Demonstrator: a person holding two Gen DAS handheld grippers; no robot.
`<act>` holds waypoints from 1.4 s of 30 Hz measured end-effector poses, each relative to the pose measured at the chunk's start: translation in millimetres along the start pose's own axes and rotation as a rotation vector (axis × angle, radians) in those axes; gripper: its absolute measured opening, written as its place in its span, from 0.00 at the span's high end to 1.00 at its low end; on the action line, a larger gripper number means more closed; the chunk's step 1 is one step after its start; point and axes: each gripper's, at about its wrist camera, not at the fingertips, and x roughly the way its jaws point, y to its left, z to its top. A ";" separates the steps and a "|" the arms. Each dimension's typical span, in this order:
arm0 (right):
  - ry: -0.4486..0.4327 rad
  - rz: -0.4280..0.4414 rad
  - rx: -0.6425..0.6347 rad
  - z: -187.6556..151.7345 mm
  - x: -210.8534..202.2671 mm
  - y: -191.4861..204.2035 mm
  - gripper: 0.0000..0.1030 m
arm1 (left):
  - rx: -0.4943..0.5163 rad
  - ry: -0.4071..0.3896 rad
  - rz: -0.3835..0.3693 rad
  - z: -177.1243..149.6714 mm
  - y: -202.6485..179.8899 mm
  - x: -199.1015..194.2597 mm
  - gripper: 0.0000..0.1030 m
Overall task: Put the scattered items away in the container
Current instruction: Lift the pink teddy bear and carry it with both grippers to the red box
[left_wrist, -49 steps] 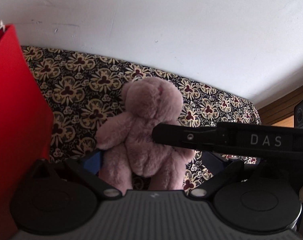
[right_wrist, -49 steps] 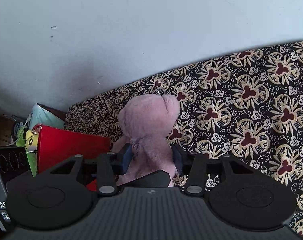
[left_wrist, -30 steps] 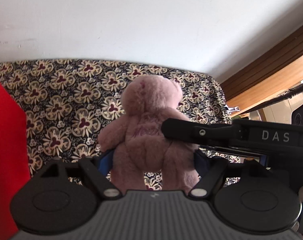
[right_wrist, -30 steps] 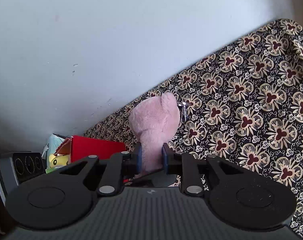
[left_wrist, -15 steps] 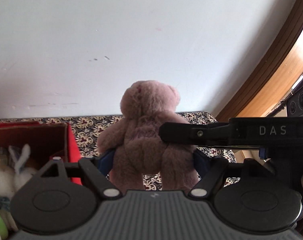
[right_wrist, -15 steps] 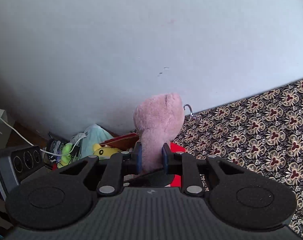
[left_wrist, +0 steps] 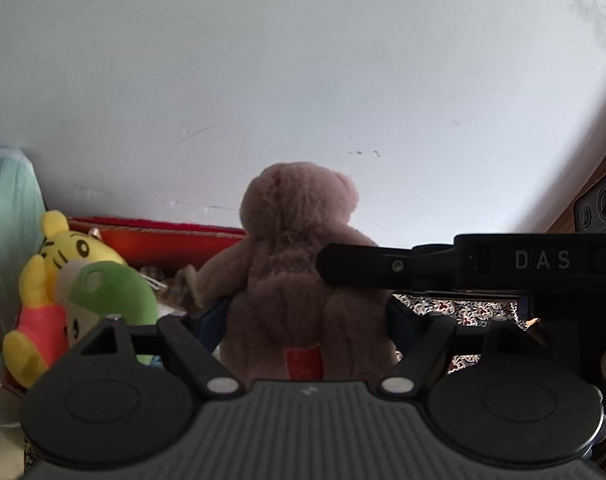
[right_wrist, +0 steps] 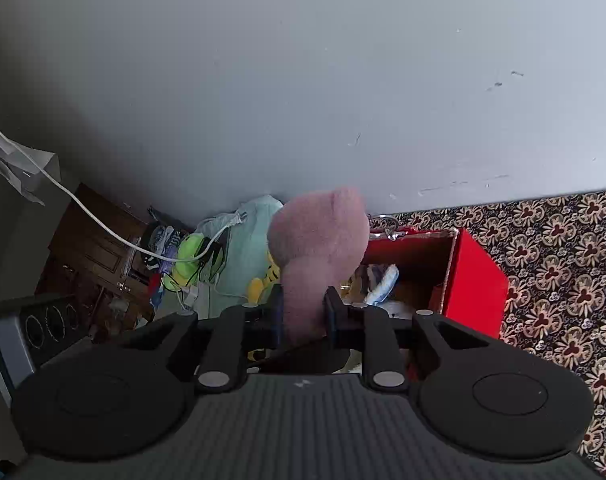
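A pink teddy bear [left_wrist: 299, 264] hangs in the air, seen from behind, and both grippers hold it. My left gripper [left_wrist: 307, 320] is shut on its hips, blue pads pressed into the fur on both sides. My right gripper [right_wrist: 305, 308] is shut tight on a thin part of the same pink teddy bear [right_wrist: 319, 240]; one of its black fingers [left_wrist: 367, 264] reaches in from the right in the left wrist view. The red box [right_wrist: 475, 280] stands open below and behind the bear, against the wall, with soft toys inside.
A yellow tiger plush [left_wrist: 63, 248] and a green plush [left_wrist: 111, 292] sit at the left of the red box [left_wrist: 163, 240]. The floral bed cover [right_wrist: 563, 272] spreads to the right. A white cable [right_wrist: 103, 224], a mint-green bag [right_wrist: 247, 240] and a dark wooden cabinet [right_wrist: 95, 252] lie left.
Both grippers have carried the bear up and away from the bed cover to the red box. The box's open inside and its toys have come into view.
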 end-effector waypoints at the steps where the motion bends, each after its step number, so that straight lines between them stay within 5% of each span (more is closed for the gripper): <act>1: 0.017 -0.006 0.002 -2.2 4.5 0.6 0.79 | 0.005 0.018 0.004 -1.3 7.4 2.0 0.23; 6: 0.086 -0.063 0.001 -18.1 41.6 11.5 0.79 | 0.108 0.055 -0.054 -16.9 15.4 2.0 0.30; 9: 0.091 -0.095 0.004 -21.3 55.6 10.8 0.79 | 0.156 0.051 -0.056 -15.9 16.5 8.5 0.25; 21: 0.137 -0.140 0.137 -27.1 66.4 -19.7 0.81 | 0.089 0.180 -0.119 -19.4 45.5 35.6 0.24; 28: 0.130 -0.182 0.114 -21.0 65.9 -9.6 0.71 | 0.189 0.164 -0.125 -19.5 38.2 46.0 0.23; 36: 0.151 -0.287 -0.013 -15.9 49.9 2.6 0.76 | 0.191 0.155 -0.104 -18.2 42.8 44.2 0.23; 42: 0.158 -0.288 -0.038 -14.7 49.6 3.7 0.77 | 0.269 0.139 -0.133 -21.6 31.1 34.0 0.22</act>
